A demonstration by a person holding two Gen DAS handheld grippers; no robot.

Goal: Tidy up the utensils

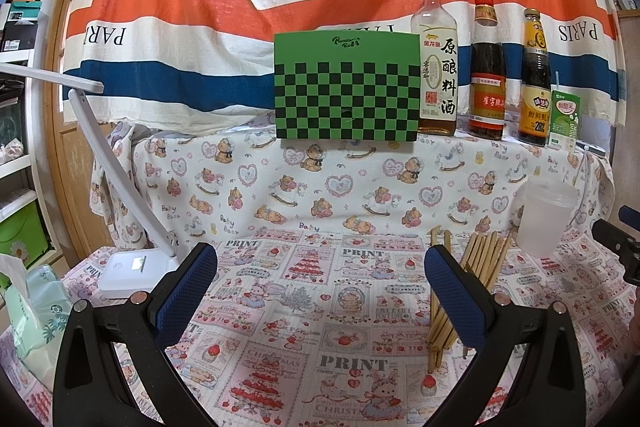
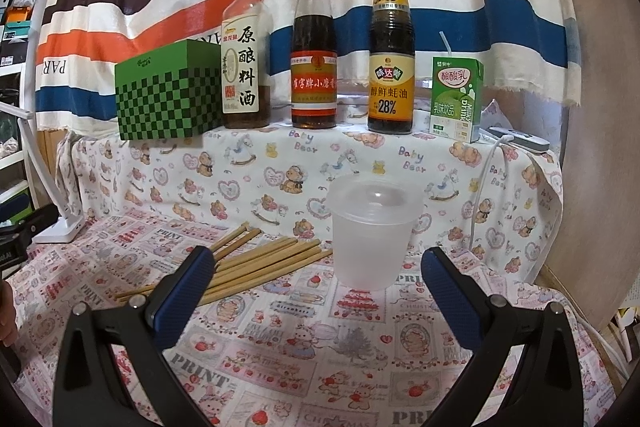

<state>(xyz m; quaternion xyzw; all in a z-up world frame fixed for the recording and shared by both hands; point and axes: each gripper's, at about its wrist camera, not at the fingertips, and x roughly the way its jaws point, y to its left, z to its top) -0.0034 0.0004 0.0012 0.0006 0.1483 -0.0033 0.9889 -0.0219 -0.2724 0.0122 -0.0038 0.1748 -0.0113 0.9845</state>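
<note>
Several wooden chopsticks (image 1: 478,267) lie in a loose pile on the printed tablecloth; they also show in the right wrist view (image 2: 256,263). A translucent plastic cup (image 2: 370,233) stands upright just right of them, seen also in the left wrist view (image 1: 542,217). My left gripper (image 1: 320,291) is open and empty, its right finger in front of the chopsticks. My right gripper (image 2: 318,291) is open and empty, hovering in front of the cup, chopsticks behind its left finger.
Three sauce bottles (image 2: 314,47), a green milk carton (image 2: 456,97) and a green checkered box (image 1: 346,87) stand on the raised shelf behind. A white desk lamp (image 1: 132,267) and a tissue pack (image 1: 32,311) sit at left. A white cable (image 2: 484,187) hangs at right.
</note>
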